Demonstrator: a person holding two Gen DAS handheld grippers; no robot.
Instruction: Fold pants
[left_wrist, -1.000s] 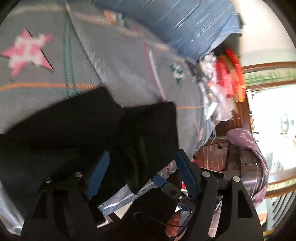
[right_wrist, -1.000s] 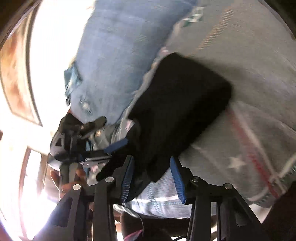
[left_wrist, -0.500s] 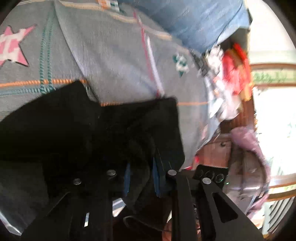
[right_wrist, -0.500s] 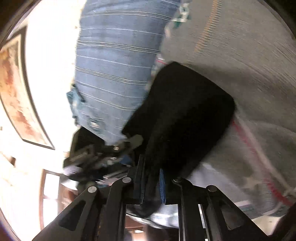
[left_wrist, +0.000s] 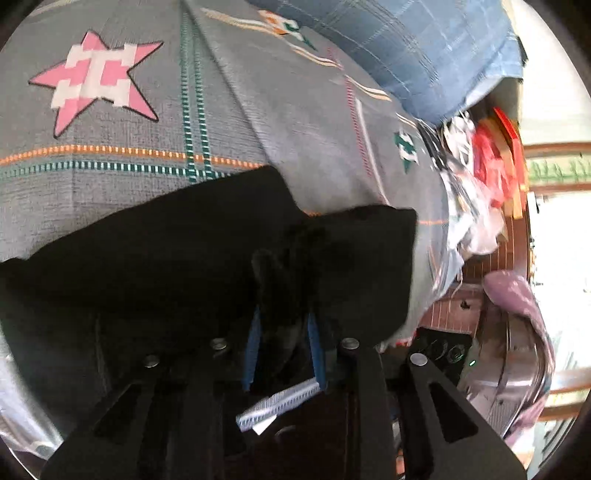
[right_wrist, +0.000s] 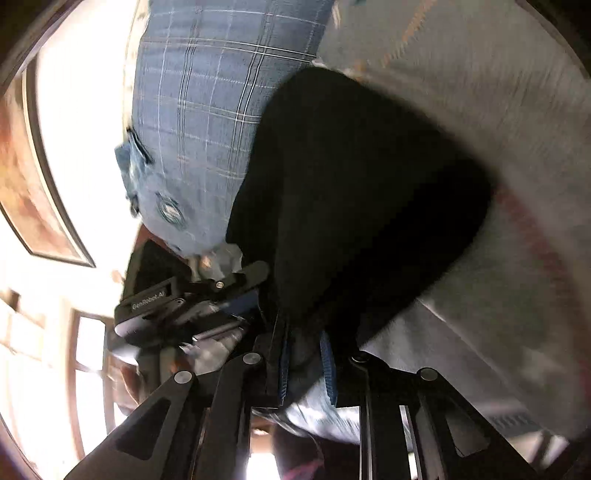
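Black pants (left_wrist: 192, 251) lie on a grey patterned bedspread (left_wrist: 258, 110). My left gripper (left_wrist: 282, 325) is shut on a bunched edge of the pants near the bed's edge; its blue pads press the fabric from both sides. In the right wrist view the pants (right_wrist: 362, 184) spread ahead as a dark mass. My right gripper (right_wrist: 304, 354) is shut on their near edge. The left gripper (right_wrist: 192, 299) shows in the right wrist view, just left of the pants.
A blue plaid pillow (left_wrist: 406, 48) lies at the head of the bed; it also shows in the right wrist view (right_wrist: 207, 110). Red and white clutter (left_wrist: 480, 177) sits beside the bed. A purple cloth (left_wrist: 517, 295) hangs over a chair.
Both grippers went from open around the pants' edge to shut on it. The fabric has bunched up between the pads and lifted slightly.
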